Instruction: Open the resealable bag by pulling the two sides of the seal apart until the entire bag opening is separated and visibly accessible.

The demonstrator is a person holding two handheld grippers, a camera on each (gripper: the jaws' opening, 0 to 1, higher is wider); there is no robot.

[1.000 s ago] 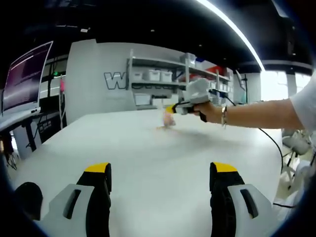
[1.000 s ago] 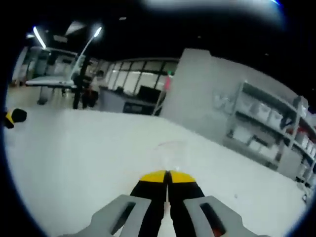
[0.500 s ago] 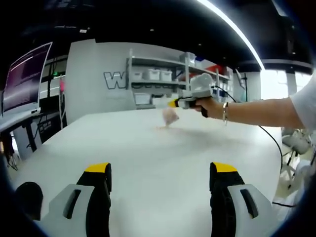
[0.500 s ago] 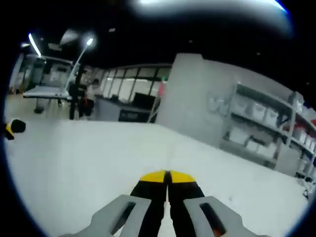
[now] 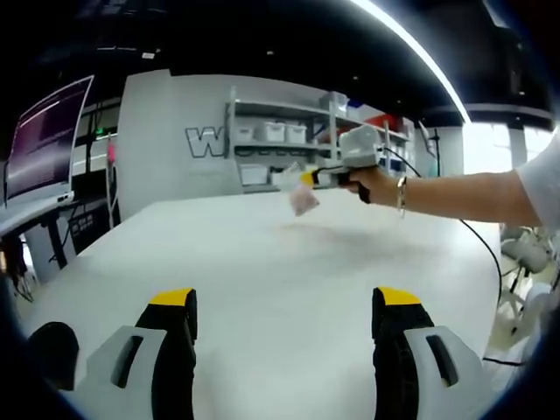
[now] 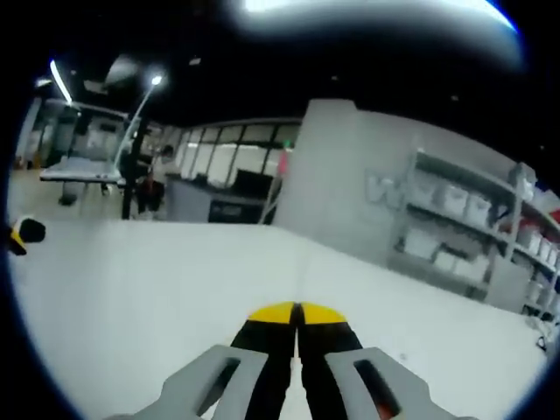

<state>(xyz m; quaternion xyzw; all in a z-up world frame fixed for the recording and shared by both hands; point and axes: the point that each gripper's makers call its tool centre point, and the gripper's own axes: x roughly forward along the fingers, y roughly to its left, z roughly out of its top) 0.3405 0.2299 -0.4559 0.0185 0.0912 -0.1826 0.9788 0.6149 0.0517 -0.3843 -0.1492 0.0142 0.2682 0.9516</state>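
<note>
While the left gripper [image 5: 282, 322] gapes empty over bare table [image 5: 262, 262], right gripper [image 5: 304, 180] pinches the bag [image 5: 303, 200] aloft.

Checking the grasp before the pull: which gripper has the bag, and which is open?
The right gripper is shut on the bag, held above the table. The left gripper is open.

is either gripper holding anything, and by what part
The right gripper is shut on the small clear bag, pinching its top edge so it hangs above the table. The left gripper is open, holding nothing.
</note>
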